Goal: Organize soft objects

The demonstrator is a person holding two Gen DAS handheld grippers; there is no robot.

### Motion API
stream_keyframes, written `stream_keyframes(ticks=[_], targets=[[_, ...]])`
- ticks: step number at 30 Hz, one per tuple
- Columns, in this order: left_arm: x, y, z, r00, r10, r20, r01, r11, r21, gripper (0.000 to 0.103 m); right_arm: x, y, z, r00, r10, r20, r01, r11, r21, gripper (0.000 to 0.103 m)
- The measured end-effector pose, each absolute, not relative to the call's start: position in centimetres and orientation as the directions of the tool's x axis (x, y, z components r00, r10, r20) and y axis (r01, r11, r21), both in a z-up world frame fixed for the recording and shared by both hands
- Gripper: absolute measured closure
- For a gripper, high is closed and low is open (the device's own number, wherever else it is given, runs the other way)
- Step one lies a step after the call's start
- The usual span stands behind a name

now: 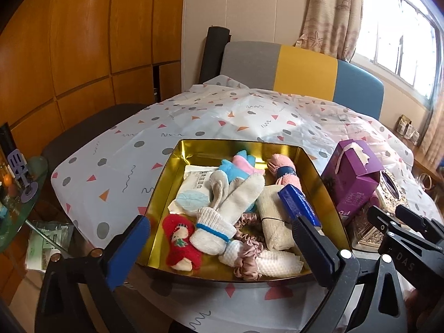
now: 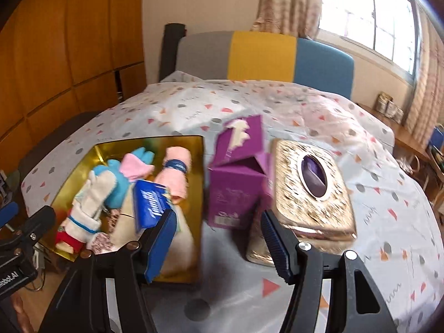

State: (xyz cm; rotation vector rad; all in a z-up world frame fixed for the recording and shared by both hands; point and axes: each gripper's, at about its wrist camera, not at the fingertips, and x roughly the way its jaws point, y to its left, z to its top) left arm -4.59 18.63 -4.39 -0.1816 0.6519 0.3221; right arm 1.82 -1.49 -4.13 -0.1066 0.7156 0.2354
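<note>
A gold tin tray on the table holds soft things: a red doll, white knit gloves, a blue and pink glove, a pink rolled towel, a beige cloth, a pink scrunchie and a wet-wipe pack. A blue tissue pack lies in the tray. My left gripper is open above the tray's near side, holding nothing. My right gripper is open, over the table in front of the purple box.
A gold ornate tissue box lies right of the purple box. The table has a patterned cloth. A grey, yellow and blue chair stands behind. A glass side table is at left.
</note>
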Motion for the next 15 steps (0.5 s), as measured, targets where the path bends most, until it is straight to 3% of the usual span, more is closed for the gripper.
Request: stream_keyframes(ticks=[15], targets=[[-4.92,17.62,-3.66,0.765,0.281,-0.579,-0.36,0.933,-0.024,0.0,1.27,-2.51,-3.54,0.757,0.164,-0.632,-0.22,0.976,-0.009,0.039]])
